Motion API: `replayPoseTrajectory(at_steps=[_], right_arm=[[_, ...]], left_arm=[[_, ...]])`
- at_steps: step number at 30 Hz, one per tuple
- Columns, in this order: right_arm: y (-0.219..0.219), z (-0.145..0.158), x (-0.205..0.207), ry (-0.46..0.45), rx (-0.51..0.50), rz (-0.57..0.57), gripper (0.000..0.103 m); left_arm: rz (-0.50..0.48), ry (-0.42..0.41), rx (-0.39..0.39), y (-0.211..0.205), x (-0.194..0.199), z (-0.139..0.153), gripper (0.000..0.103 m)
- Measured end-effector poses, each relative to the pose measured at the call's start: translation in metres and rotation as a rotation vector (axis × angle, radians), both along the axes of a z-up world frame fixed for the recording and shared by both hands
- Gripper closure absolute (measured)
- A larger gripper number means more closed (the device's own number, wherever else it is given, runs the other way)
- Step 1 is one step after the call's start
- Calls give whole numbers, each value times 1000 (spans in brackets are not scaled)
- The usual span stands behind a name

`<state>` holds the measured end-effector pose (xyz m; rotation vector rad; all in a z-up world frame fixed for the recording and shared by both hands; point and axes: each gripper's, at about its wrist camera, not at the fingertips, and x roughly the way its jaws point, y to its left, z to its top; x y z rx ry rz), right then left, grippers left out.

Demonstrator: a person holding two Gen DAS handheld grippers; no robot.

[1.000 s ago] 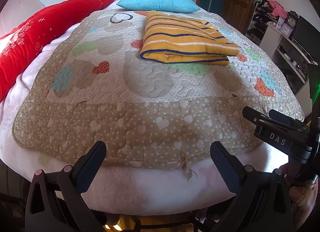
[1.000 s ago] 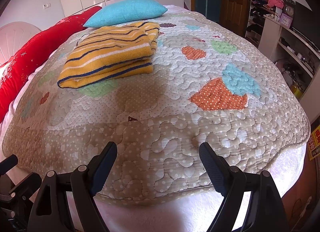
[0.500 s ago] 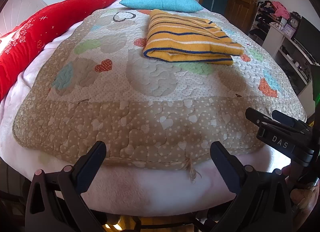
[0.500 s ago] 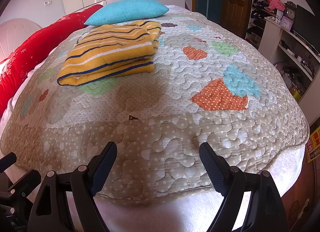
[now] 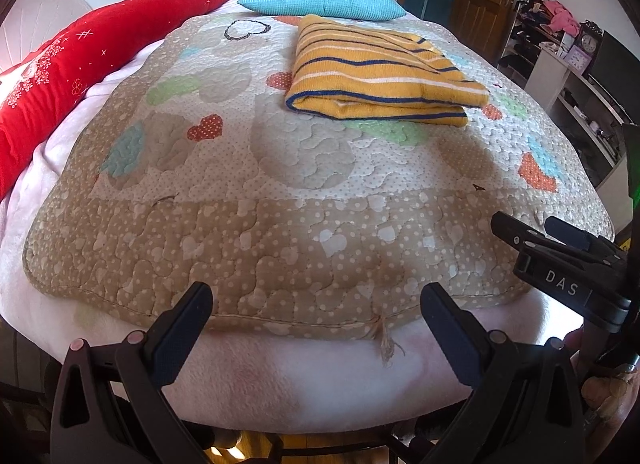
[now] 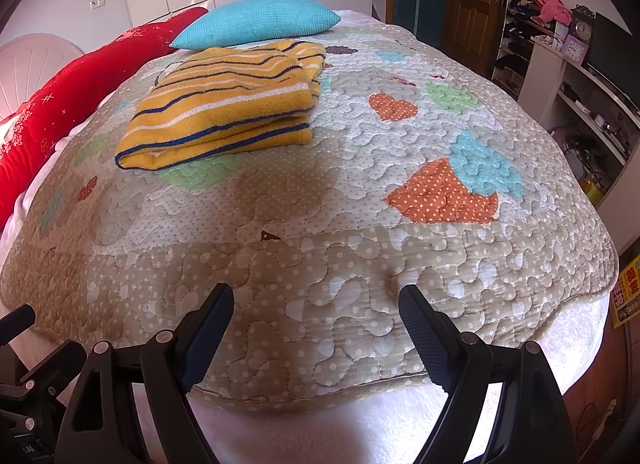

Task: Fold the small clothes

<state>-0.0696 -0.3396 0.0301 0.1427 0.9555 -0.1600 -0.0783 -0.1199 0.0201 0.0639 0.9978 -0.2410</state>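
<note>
nothing much has shifted over the last second: both tools stay back at the quilt's [image 5: 280, 248] near edge, left tool [image 5: 316, 320] and right tool [image 6: 316, 328] spread wide and empty. the striped yellow garment [image 5: 380, 76] lies neatly folded further up the quilt, just short of the blue pillow [image 5: 320, 0]; the fold looks done.

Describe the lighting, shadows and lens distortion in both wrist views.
Left wrist view: daylight, sharp; fisheye bulges the quilt and darkens the corners; a soft shadow lies before the striped garment.
Right wrist view: same bulge; the white blanket glares at the bed's edge, and a shadow darkens the quilt below the garment.
</note>
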Motion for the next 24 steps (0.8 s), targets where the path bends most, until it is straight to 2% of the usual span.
replayPoseTrajectory(at_steps=[24], right_arm=[[6,-1,0,6,-27,20,15]], left_arm=[[-1,53,-25,3,3,-7,0]])
